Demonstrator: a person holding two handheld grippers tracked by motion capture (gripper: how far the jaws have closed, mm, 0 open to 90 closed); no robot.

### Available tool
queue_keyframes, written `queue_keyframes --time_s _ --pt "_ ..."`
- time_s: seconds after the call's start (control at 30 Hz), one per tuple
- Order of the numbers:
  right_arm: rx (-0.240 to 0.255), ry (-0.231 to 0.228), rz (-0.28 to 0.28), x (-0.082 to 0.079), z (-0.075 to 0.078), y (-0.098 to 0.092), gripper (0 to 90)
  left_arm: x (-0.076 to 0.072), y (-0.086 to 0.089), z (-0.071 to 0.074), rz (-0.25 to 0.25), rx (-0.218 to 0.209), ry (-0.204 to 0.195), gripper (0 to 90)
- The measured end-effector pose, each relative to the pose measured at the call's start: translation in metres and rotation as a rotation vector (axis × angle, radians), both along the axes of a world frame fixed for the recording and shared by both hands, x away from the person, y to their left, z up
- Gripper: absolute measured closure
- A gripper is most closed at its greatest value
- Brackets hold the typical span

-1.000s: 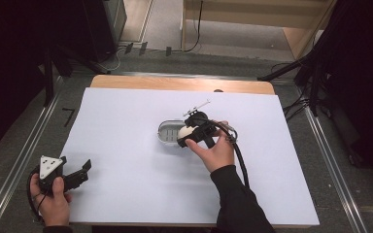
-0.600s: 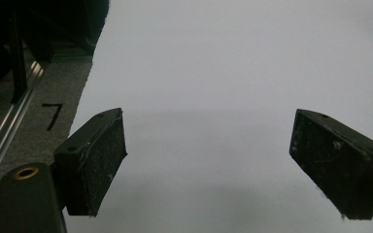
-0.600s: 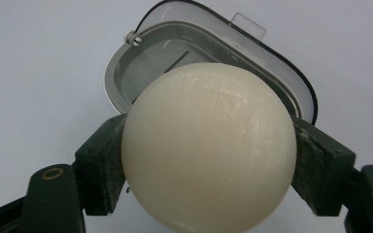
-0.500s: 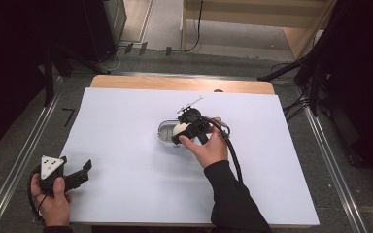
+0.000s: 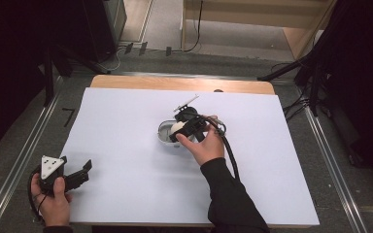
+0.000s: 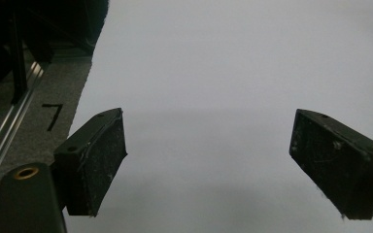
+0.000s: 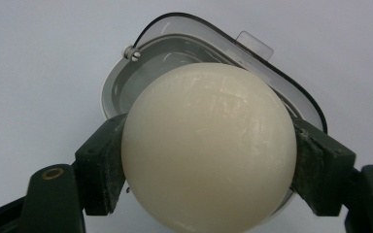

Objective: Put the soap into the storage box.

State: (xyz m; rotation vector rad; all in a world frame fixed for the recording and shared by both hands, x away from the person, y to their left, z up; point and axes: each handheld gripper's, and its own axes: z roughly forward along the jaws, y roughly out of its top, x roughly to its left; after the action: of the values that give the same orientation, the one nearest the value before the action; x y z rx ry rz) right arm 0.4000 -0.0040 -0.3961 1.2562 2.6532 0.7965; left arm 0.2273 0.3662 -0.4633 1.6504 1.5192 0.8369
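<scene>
A cream-white ball (image 7: 209, 145) sits clamped between the two black jaws of my right gripper (image 5: 178, 129), seen also as a white ball (image 5: 177, 127) in the high view. It hangs just over a small grey oval container (image 7: 126, 87) with a clear rim, which rests mid-table as the grey container (image 5: 164, 132). My left gripper (image 5: 80, 172) stands open near the table's front left corner, with only white tabletop between its pads (image 6: 99, 160).
A thin metal rod (image 5: 185, 103) lies just beyond the container. The white table sheet (image 5: 126, 184) has a wooden strip (image 5: 175, 83) along its far edge. Metal rails run along both sides, and dark stands and cables lie on the floor past the table.
My right gripper has moved left with the ball, from the container's right side to over it. The left gripper has stayed put.
</scene>
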Motion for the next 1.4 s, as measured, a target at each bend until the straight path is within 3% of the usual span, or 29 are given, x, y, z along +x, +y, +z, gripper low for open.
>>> queue_keyframes --time_s 1.4 --pt "-0.02 0.047 -0.006 0.008 -0.021 0.012 24.3 0.0 0.0 0.0 -0.002 0.001 0.0 14.2"
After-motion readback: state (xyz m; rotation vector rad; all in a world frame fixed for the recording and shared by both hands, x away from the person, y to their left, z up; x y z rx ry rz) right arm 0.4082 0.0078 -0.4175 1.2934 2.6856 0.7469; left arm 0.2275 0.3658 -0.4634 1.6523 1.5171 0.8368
